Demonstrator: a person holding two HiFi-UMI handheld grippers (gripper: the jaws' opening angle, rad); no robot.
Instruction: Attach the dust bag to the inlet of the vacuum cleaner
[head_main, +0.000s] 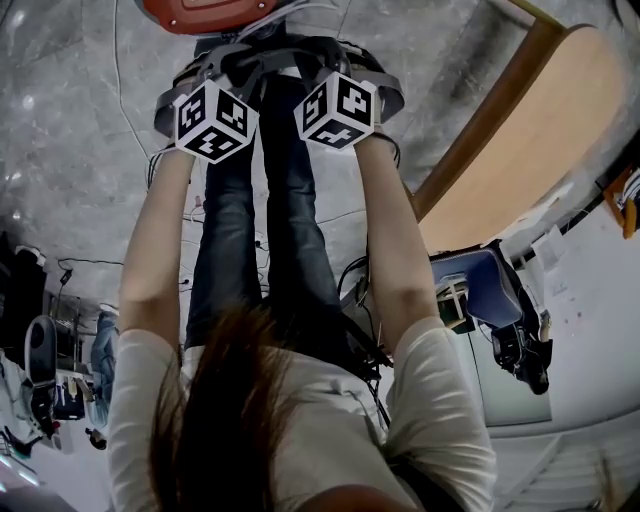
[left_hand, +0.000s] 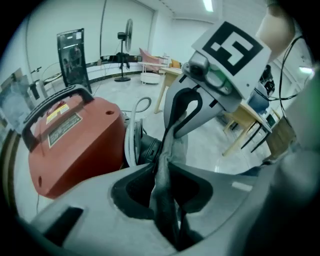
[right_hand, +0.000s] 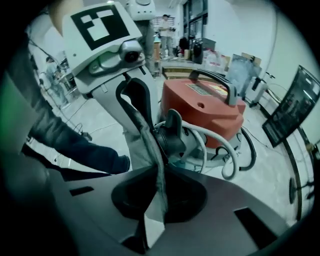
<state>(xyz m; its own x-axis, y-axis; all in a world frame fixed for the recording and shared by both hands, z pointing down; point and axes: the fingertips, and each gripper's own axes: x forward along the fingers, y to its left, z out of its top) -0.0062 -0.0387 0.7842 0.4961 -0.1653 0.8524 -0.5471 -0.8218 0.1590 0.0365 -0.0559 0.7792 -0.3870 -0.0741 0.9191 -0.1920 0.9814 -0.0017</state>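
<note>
The red vacuum cleaner (left_hand: 70, 145) stands on the floor, and in the head view the vacuum cleaner (head_main: 205, 12) lies just beyond both marker cubes. Its black inlet (right_hand: 172, 137) sticks out toward me. The grey dust bag (left_hand: 167, 190) is a bunched strip of fabric stretched between the two grippers, right in front of the inlet. My left gripper (left_hand: 164, 167) is shut on one edge of the dust bag. My right gripper (right_hand: 157, 167) is shut on the opposite edge of the dust bag (right_hand: 150, 145). The grippers face each other closely, so the right gripper (left_hand: 170, 137) shows in the left gripper view.
A white hose (right_hand: 227, 155) loops round the vacuum's base. The person's legs (right_hand: 75, 150) stand close beside the vacuum. A wooden table (head_main: 520, 150) and a blue chair (head_main: 490, 285) are to the right. A fan (left_hand: 125, 50) and a black panel (left_hand: 72, 55) stand farther off.
</note>
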